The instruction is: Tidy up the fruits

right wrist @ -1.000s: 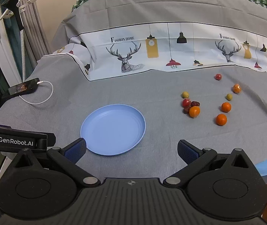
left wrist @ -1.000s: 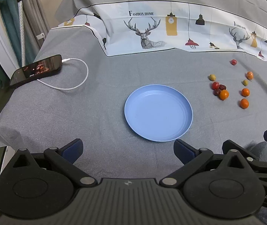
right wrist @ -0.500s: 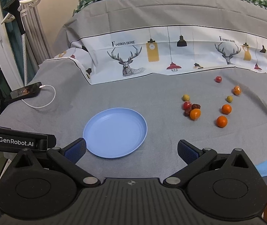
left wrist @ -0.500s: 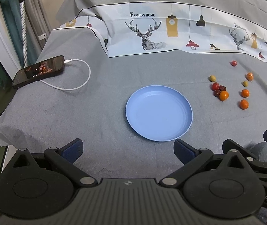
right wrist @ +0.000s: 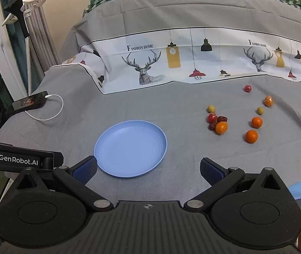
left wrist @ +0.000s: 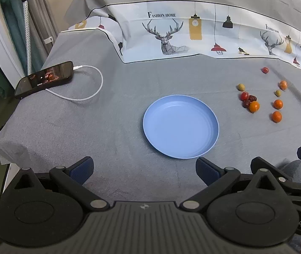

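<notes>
Left claw [left wrist: 144, 167] and right claw [right wrist: 148, 169] both spread wide and empty above the grey-covered bed [left wrist: 112, 97], round pale-blue plastic plate [left wrist: 181, 126] bare at frame centre, small orange, red and yellow-green fruits [right wrist: 221, 127] scattered at right, well apart from the plate.

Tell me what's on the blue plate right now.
Nothing: the plate is bare in both views. The fruits all lie on the grey cloth to its right. What's under it is hidden.

Left gripper [right wrist: 19, 160] hides the plate's [right wrist: 129, 148] near-left rim.
</notes>
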`<state>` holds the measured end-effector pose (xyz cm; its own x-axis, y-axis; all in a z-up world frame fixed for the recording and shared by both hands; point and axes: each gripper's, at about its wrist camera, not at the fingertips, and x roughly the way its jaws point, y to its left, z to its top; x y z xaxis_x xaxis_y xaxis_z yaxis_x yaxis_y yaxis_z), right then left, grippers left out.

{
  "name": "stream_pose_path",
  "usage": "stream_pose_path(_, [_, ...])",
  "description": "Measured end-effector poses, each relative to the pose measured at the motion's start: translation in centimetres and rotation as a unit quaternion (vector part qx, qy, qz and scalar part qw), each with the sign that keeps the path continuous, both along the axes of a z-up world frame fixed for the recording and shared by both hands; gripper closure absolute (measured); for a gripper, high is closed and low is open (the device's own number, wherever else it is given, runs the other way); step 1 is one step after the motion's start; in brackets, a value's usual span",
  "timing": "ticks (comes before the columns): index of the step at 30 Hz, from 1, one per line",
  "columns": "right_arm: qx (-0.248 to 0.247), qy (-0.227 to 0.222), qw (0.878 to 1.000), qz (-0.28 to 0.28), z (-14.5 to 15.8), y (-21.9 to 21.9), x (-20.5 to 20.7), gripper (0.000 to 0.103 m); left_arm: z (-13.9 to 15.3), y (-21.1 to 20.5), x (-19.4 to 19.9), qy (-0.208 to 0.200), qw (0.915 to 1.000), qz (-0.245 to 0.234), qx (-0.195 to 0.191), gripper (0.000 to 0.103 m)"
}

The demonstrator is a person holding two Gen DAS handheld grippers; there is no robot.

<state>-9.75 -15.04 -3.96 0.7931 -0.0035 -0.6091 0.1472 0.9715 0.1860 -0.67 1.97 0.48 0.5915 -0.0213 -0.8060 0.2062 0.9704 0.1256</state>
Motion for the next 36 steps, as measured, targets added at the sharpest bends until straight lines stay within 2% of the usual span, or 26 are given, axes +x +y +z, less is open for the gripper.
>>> stream_pose_path(12, [0.014,0.008,1.0,-0.006,-1.4,-0.6,1.1,0.001,-1.1,-0.3,0.9,0.019,0.9998,0.001,0.005,0.0])
stream_pose_path(16, [0.018,-0.002,0.998,-0.061,-2.5,-3.1,1.7,0.001,-2.1,-1.7,2.3,0.041,0.9989,-0.008,0.02,0.0])
stream_pose_path(23, [0.007,0.008,0.982,-0.191,-4.6,-12.2,3.3,0.001,-3.3,-7.4,5.5,0.058,0.9975,-0.042,0.001,0.0])
stream_pose_path(27, [-0.004,0.033,0.973,-0.23,-7.8,-16.8,6.5,0.0,-5.1,-11.4,8.0,0.086,0.9944,-0.058,-0.018,0.0])
stream_pose_path(32, [0.003,0.086,0.962,-0.261,-13.7,-21.3,11.8,0.001,-7.9,-16.0,11.4,0.111,0.9913,-0.071,0.002,0.0])
stream_pose_path(36, [0.014,0.104,0.956,-0.274,-18.0,-23.2,15.4,0.001,-9.6,-18.7,13.8,0.119,0.9902,-0.073,0.011,0.0])
